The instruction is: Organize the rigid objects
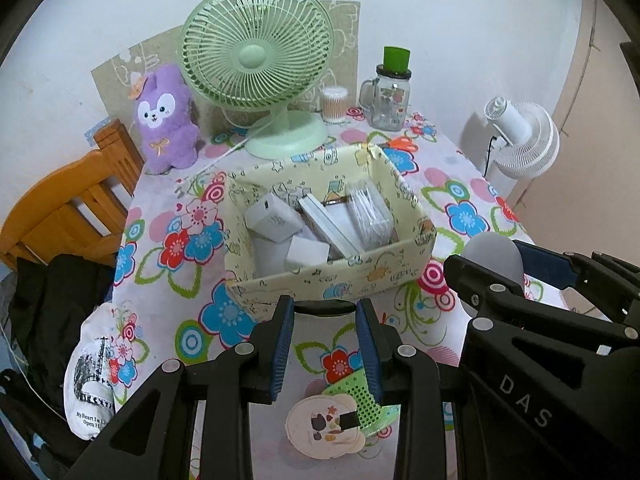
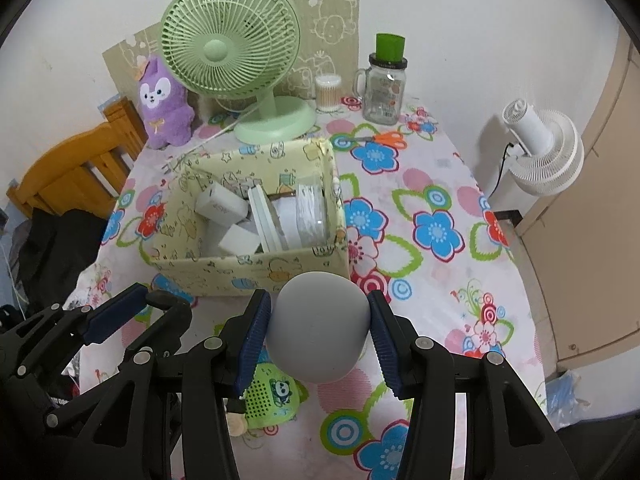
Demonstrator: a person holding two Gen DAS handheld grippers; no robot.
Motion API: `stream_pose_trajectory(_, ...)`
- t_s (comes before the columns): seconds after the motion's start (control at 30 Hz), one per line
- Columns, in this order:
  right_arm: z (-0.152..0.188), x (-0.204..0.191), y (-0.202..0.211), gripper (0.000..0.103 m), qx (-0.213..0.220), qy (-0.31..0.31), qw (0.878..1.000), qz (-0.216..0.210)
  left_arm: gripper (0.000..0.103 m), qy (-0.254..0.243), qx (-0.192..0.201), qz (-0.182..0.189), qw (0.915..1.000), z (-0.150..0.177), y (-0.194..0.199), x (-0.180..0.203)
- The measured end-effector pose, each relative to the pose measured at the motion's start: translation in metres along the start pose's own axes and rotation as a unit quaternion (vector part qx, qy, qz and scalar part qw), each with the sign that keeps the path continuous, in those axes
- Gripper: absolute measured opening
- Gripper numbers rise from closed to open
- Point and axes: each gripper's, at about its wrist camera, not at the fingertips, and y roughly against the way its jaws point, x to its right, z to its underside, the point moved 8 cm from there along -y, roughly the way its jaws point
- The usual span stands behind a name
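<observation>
A pale yellow patterned box (image 1: 320,276) (image 2: 248,268) stands mid-table and holds several white items: a charger block (image 1: 274,218), a flat box and a clear packet. My right gripper (image 2: 318,328) is shut on a grey rounded object (image 2: 318,326), held just in front of the box; the object also shows in the left wrist view (image 1: 494,256). My left gripper (image 1: 325,340) holds a thin black piece (image 1: 325,307) between its fingertips, above a round cream item (image 1: 326,426) and a green perforated item (image 1: 360,398) on the table.
A green desk fan (image 1: 256,60), a purple plush (image 1: 166,116), a cotton-swab tub (image 1: 334,104) and a glass jar with green lid (image 1: 390,96) stand at the back. Orange scissors (image 2: 384,138) lie behind the box. A wooden chair (image 1: 72,204) is left, a white fan (image 2: 540,148) right.
</observation>
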Motion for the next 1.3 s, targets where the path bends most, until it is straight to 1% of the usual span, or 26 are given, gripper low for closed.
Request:
stream_pose_trajectory(0.57,-0.038,-0.004,0.012,0.053,0.022,0.014,1.0,-0.012,0.032,0.007,0.02,-0.016,0.9996,-0.03,0.011,-0.007)
stream_pose_trajectory(0.93,-0.061,-0.009,-0.006,0.053,0.018,0.026,0.999,-0.024,0.032,0.018,0.015,-0.024,0.9994,-0.049,-0.003,-0.016)
stream_pose_trajectory(1.3,-0.086,-0.009,-0.029,0.053,0.012,0.034,0.999,-0.028,0.032,0.02,0.007,-0.027,0.9994,-0.071,-0.026,-0.021)
